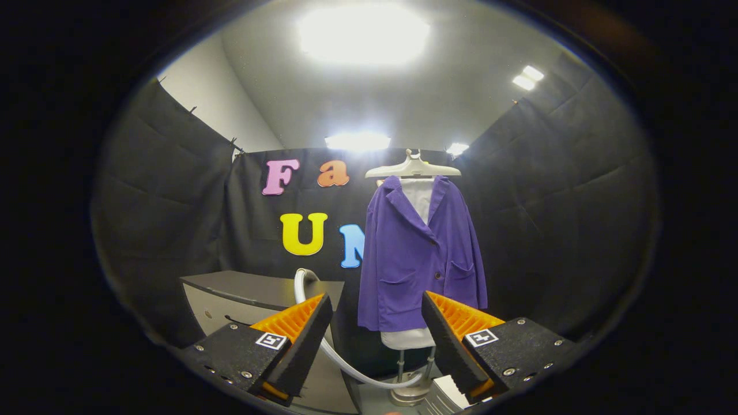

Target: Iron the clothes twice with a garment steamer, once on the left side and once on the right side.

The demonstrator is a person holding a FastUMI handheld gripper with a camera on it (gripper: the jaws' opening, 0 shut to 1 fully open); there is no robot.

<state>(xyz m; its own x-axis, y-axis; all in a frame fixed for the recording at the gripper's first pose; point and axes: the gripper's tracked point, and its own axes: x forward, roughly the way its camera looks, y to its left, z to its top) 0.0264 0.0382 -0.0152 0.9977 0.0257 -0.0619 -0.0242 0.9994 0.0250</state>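
Nearest us, the gripper [376, 323] has its fingers spread wide with nothing between them. Beyond the fingers we see a purple jacket [420, 253] on a pale hanger [413, 169], over a white form [408, 338] on a metal stand [410, 386]; the form's lower edge shows under the hem, and the right finger covers part of the stand's base. To the left of the jacket stands a grey cabinet [248, 297], its lower part hidden by the left finger. A white hose [340, 360] rises from behind the cabinet's top and curves down between the fingers toward the stand. Where it ends we cannot tell, and we cannot make out a steamer head. Black cloth [553, 230] walls the booth, under a white ceiling with bright lights [362, 33].
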